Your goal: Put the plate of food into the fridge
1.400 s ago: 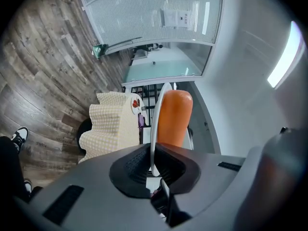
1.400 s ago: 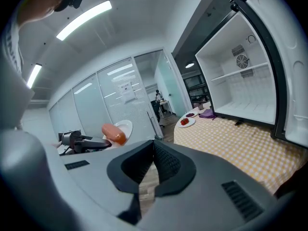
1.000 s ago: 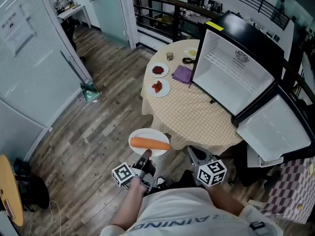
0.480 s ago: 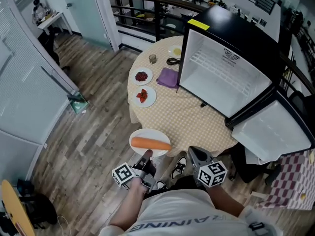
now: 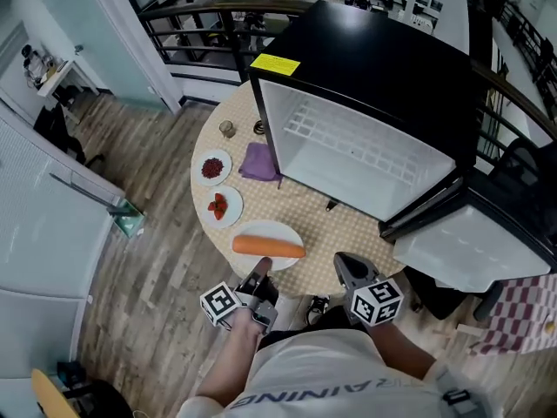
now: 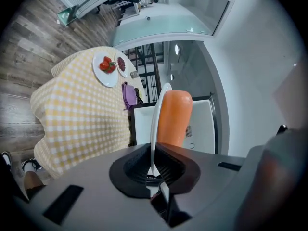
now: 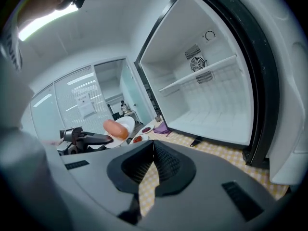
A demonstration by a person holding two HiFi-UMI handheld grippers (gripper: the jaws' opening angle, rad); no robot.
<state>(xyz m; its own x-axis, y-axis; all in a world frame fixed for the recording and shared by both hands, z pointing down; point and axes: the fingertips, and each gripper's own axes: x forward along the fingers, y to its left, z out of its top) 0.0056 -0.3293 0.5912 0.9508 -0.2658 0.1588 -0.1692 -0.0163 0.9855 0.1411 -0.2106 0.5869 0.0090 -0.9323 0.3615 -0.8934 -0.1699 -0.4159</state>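
Observation:
A white plate (image 5: pixel 277 232) carries one long orange piece of food (image 5: pixel 268 247). My left gripper (image 5: pixel 260 284) is shut on the plate's near rim and holds it level over the near edge of the round table (image 5: pixel 344 233). In the left gripper view the plate (image 6: pixel 154 124) stands edge-on between the jaws, with the orange food (image 6: pixel 174 115) beside it. The black fridge (image 5: pixel 374 55) stands open on the table, its white inside (image 5: pixel 352 159) empty. My right gripper (image 5: pixel 345 270) hangs shut and empty just right of the plate, pointing at the fridge shelf (image 7: pixel 199 73).
The fridge door (image 5: pixel 466 246) hangs open to the right. On the yellow checked cloth to the left lie two small plates of red food (image 5: pixel 212 166) (image 5: pixel 219 205), a purple cloth (image 5: pixel 258 162) and a glass (image 5: pixel 227 129). A railing (image 5: pixel 191 11) runs behind the table.
The person has stepped up to the table. The plate, earlier over the wooden floor, is now over the table's near edge, and the fridge is much closer. Both grippers keep their grip state.

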